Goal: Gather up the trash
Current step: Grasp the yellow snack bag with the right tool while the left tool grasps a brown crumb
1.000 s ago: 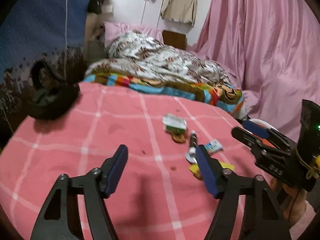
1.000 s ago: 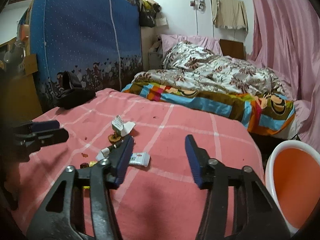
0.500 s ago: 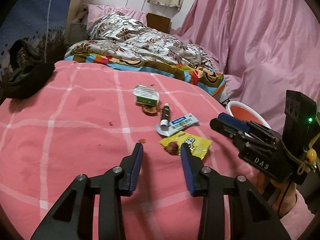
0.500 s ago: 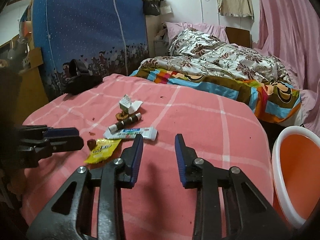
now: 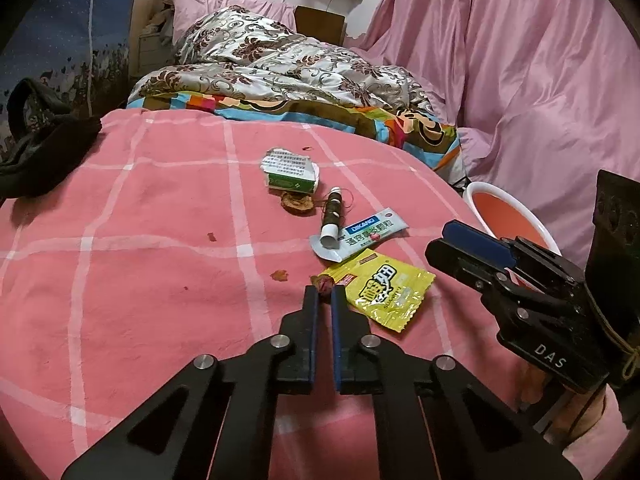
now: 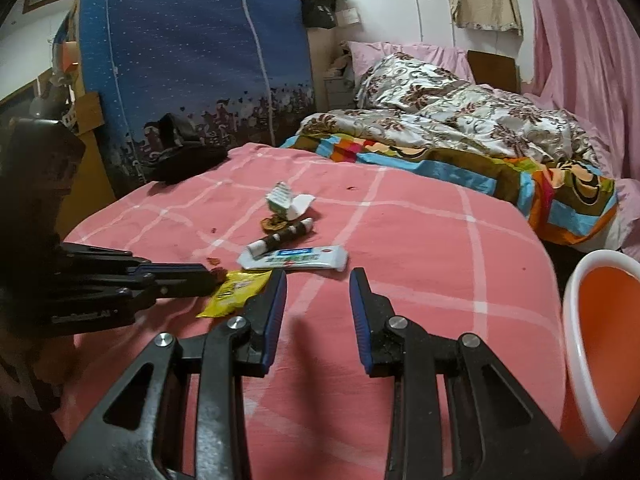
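Showing pink with a white grid on the bedspread (image 5: 160, 264); gleaming yellow with dark lettering on the snack wrapper (image 5: 384, 288); reading white with a blue label on the sachet (image 5: 362, 234); showing green and white on the small carton (image 5: 290, 170); glowing orange inside a white rim on the basin (image 6: 600, 344); swirling brown florals over silver on the quilt (image 5: 280, 64); banding orange, blue and brown on the blanket (image 6: 460, 164); hanging plain pink on the curtain (image 5: 540, 60); wearing black with blue pads on the left gripper (image 5: 325, 294) and right gripper (image 6: 318, 280).

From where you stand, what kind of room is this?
Most likely a bedroom: a rumpled floral quilt and pink pillow lie on a bed, and a blue fabric wardrobe stands beside it.
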Tool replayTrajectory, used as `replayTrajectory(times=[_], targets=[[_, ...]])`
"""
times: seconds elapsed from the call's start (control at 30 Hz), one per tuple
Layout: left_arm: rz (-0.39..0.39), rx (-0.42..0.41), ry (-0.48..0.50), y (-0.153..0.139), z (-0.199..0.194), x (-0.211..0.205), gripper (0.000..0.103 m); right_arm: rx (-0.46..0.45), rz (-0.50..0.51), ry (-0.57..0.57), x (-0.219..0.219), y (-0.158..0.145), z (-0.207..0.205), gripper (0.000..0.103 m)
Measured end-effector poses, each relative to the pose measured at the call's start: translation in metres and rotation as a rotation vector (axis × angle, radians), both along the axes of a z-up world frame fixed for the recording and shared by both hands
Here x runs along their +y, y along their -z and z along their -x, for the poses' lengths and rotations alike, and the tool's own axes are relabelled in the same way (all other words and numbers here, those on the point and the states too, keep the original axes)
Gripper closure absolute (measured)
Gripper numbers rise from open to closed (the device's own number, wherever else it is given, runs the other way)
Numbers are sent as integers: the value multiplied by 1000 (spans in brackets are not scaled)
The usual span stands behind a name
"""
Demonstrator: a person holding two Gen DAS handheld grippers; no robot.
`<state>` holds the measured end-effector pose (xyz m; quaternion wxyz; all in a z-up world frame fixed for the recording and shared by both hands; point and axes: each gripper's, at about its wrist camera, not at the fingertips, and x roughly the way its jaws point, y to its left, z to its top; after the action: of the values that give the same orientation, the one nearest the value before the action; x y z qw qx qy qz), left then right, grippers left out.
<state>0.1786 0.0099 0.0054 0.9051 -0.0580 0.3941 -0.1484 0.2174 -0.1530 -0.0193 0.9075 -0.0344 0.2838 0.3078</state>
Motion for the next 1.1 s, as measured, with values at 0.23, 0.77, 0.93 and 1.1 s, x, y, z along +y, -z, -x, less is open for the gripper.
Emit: replayTrajectory(times=[0.23,0.77,0.93,1.1], targets=[[-9,-2,-28,1,5,11,100,15,-12,-51,6,2,6,63],[17,-6,-150,-5,20,53,100,-6,-36,-122,28,-2,14,47],[14,-3,-171,-7,23,62,100,64,33,-127,48,12,5,45],[15,-4,-165,-7,24,60,100,59,88,-116,55,16,8,59]])
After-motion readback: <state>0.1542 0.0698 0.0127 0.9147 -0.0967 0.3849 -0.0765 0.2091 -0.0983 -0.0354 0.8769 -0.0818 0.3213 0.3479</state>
